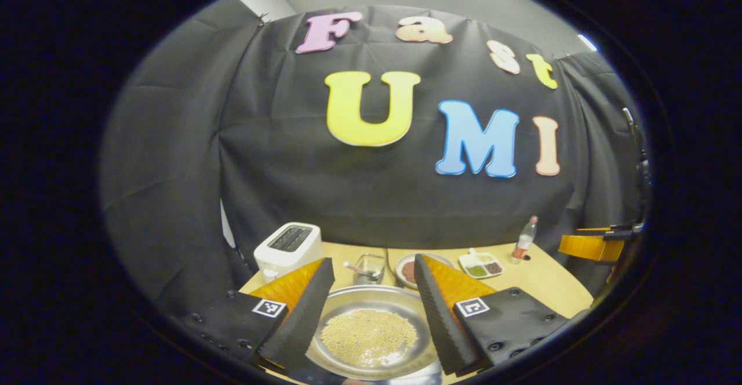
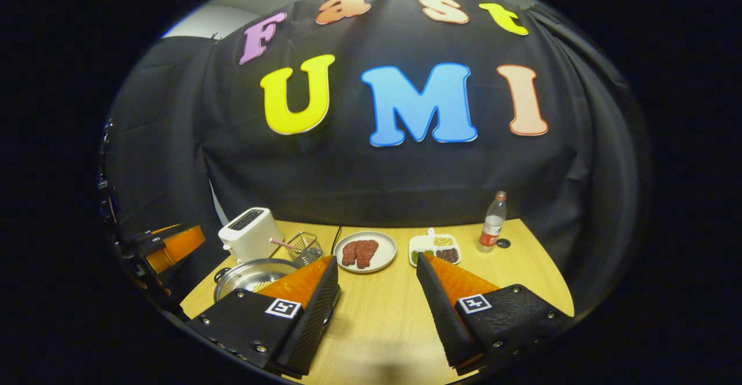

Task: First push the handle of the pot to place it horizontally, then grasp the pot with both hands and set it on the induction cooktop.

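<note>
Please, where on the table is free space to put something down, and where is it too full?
Free: the bare table in front of the plate, between the right claw's fingers. Also the strip right of the bottle. Crowded: the back row from toaster to tray, and the pot on the left.

Steel pot point(image 1: 371, 333), upright on table, yellow grains inside

No readable text: square coded markers on left gripper point(image 1: 371, 301) and right gripper point(image 2: 377, 298) finger mounts; bottle point(image 2: 493, 222) label illegible.
</note>
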Demonstrator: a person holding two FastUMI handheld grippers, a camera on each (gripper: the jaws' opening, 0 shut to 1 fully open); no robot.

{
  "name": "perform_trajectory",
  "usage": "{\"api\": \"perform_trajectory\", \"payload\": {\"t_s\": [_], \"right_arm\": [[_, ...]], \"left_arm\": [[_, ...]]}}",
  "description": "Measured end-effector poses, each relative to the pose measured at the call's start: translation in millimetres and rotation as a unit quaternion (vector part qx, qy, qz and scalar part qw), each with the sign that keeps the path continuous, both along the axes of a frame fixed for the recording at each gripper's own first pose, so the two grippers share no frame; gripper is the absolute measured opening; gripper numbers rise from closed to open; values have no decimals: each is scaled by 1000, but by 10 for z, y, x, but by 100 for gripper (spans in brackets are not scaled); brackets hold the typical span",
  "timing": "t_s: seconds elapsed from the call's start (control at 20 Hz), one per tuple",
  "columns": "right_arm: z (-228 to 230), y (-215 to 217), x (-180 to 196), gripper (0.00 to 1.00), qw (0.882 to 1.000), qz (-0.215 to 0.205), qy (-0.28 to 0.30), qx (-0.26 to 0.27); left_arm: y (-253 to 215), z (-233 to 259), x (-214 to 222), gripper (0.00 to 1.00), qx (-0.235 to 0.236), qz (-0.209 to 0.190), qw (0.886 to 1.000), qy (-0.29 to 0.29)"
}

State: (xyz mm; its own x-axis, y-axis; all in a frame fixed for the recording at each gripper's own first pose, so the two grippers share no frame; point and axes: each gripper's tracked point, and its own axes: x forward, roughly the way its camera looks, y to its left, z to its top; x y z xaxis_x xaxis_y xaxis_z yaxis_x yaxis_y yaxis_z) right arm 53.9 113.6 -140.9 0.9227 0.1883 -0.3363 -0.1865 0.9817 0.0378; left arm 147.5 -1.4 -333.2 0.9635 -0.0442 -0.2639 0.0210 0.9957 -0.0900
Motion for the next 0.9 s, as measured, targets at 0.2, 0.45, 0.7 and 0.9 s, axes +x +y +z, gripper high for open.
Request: {"api": "perform_trajectory", "payload": {"t_s": [0.2, 0.45, 0.7, 0.9], "right_arm": [[454, -511, -147, 83, 998, -38, -47, 2], [975, -986, -416, 83, 992, -71, -101, 14], [1200, -1165, -611, 88, 990, -69, -123, 3], [1095, -1224, -668, 94, 991, -75, -113, 8]], "left_arm": [[-305, 349, 0, 91, 2, -18, 999, -49], [-724, 702, 25, 91, -6, -47, 994, -103], [-918, 884, -42, 93, -21, -62, 989, -132], [-905, 900, -47, 99, -27, -62, 989, -132]]}}
